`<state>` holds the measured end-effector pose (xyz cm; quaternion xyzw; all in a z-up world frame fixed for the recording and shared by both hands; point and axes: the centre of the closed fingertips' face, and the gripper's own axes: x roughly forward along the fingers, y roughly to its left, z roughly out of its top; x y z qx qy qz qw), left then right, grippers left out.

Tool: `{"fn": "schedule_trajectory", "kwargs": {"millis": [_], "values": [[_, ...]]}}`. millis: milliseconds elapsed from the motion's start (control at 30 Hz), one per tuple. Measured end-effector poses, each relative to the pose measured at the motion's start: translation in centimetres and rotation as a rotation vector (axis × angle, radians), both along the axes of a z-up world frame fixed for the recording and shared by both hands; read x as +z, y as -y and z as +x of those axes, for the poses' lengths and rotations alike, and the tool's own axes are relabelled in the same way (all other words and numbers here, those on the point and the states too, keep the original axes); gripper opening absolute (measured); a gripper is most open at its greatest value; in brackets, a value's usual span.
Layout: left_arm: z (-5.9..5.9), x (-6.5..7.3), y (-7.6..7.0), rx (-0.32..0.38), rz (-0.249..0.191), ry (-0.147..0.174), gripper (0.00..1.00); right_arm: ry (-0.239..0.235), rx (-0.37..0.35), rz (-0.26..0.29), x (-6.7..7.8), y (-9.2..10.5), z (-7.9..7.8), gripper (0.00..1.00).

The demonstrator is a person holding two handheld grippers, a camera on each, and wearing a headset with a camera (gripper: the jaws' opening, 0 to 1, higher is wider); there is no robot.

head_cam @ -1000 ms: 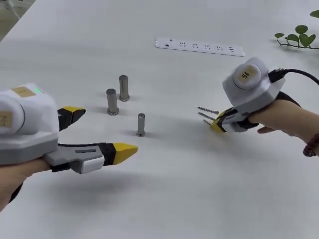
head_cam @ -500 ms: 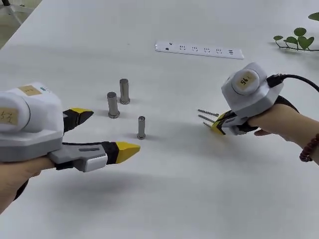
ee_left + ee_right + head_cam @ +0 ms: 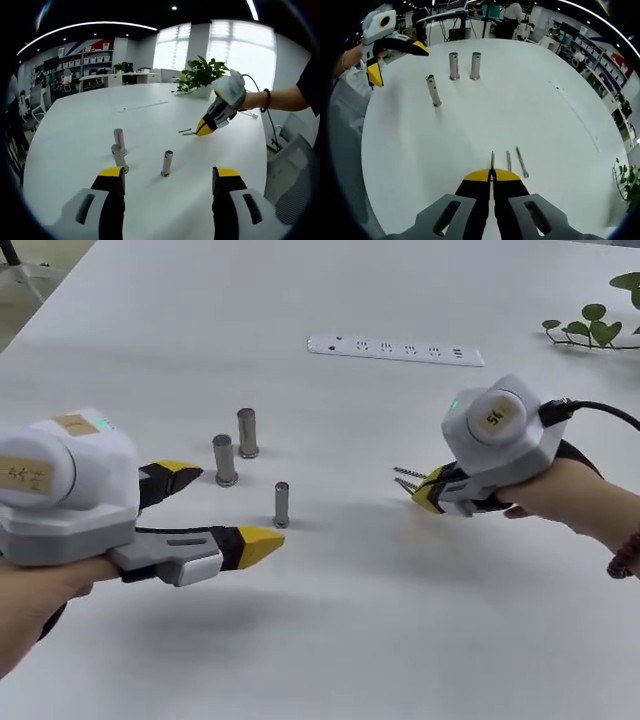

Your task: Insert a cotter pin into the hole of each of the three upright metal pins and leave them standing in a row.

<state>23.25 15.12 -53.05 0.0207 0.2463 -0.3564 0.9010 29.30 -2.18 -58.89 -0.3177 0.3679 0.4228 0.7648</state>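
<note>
Clamping one cotter pin in closed right gripper, with two more cotter pins lying just beside on table. Holding left gripper wide open, facing three upright metal pins standing near.

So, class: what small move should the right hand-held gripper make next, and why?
Probably lift its cotter pin and carry it toward the nearest upright metal pin. The right hand-held gripper looks shut on that one, two spare cotter pins lie beside it, and none of the upright pins holds one yet.
</note>
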Motion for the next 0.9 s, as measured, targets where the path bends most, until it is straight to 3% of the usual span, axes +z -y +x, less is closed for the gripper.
{"fn": "schedule_trajectory", "kwargs": {"millis": [300,633,900], "values": [[-0.2,0.6,1.0,-0.026,-0.002,-0.003,0.55,0.082,0.097,0.045,2.2,-2.4,-1.5,0.0],[-0.7,0.6,2.3,-0.053,0.003,-0.03,0.41,0.161,0.234,0.069,4.3,-5.0,-3.4,0.0],[-0.7,1.4,3.7,-0.064,-0.035,-0.054,0.34,0.206,0.316,0.078,5.3,-6.5,-4.7,0.0]]}}
